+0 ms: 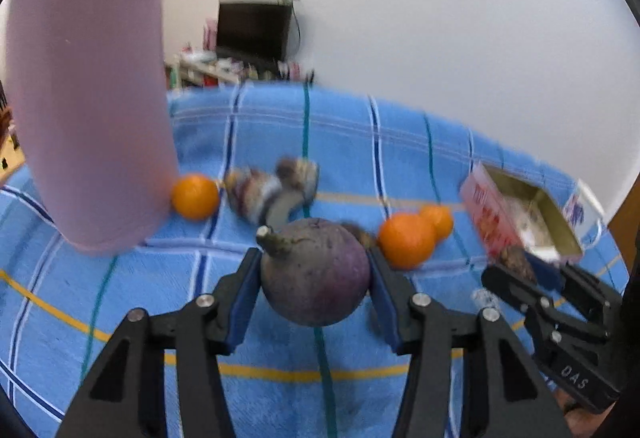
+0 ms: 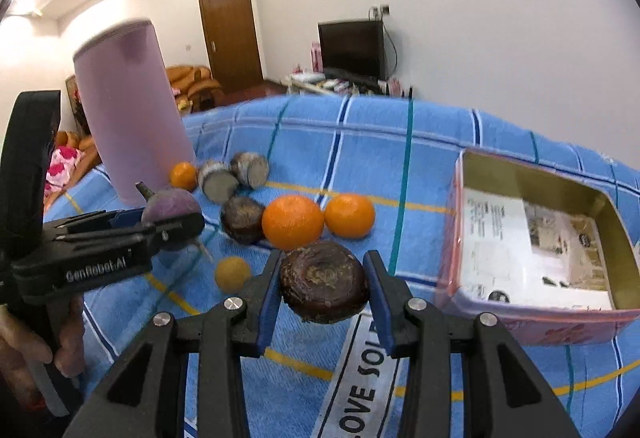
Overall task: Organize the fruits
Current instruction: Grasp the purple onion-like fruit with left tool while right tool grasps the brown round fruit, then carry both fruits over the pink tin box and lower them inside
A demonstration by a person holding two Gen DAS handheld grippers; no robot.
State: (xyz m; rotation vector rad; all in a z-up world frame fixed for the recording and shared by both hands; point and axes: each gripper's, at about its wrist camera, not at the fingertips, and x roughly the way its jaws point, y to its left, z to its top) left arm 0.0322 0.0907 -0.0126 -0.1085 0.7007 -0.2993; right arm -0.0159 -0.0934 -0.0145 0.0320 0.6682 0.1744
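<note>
Fruits: purple fruit (image 1: 316,274) clamped in left hand-held gripper (image 1: 314,278); dark brown fruit (image 2: 324,288) clamped in right hand-held gripper (image 2: 323,290). Beyond, two oranges (image 2: 294,222) side by side on blue checked cloth (image 2: 360,142); open tin (image 2: 536,238) right; pink cylinder (image 2: 128,118) far left.
</note>
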